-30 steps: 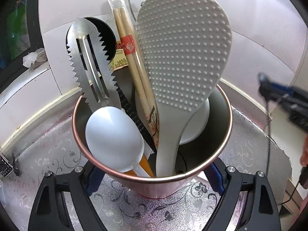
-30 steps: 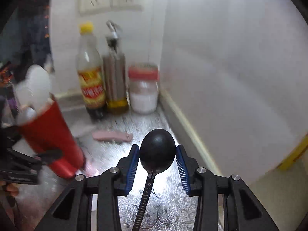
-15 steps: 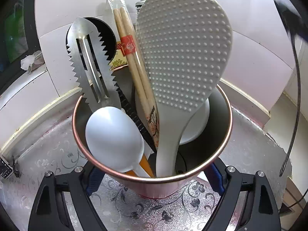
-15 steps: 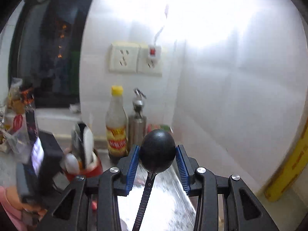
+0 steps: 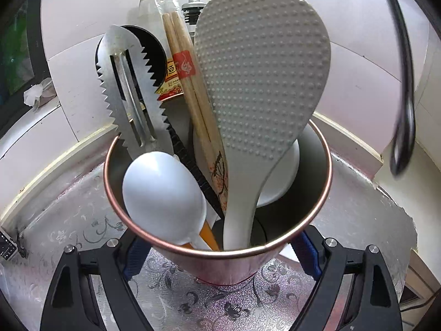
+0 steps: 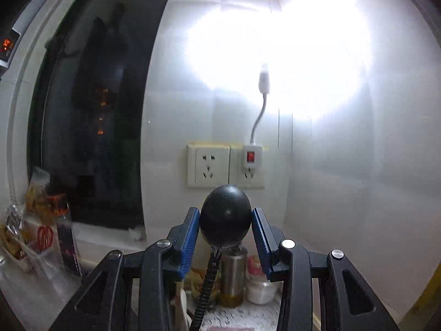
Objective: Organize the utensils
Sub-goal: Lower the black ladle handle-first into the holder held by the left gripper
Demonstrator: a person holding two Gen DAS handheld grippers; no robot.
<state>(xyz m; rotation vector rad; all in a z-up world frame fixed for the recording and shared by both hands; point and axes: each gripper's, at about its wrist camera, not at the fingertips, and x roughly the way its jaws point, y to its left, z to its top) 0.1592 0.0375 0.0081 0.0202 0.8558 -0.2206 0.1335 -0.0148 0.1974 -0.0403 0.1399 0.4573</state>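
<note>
Our right gripper (image 6: pixel 225 227) squeezes the black spoon (image 6: pixel 225 216), handle hanging down, high beside the cup (image 5: pixel 217 259) our left gripper (image 5: pixel 220 251) hugs

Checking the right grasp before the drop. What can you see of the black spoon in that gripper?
The black spoon shows a smooth, matte, rounded bowl back, oval, plastic-looking. A thin ribbed black handle runs from the bowl's base down and slightly left, out of the bottom of the right wrist view. The bowl sits upright between the right gripper's blue ridged pads, which press its two sides. Nothing else touches it; it is lifted in front of the wall socket.
</note>
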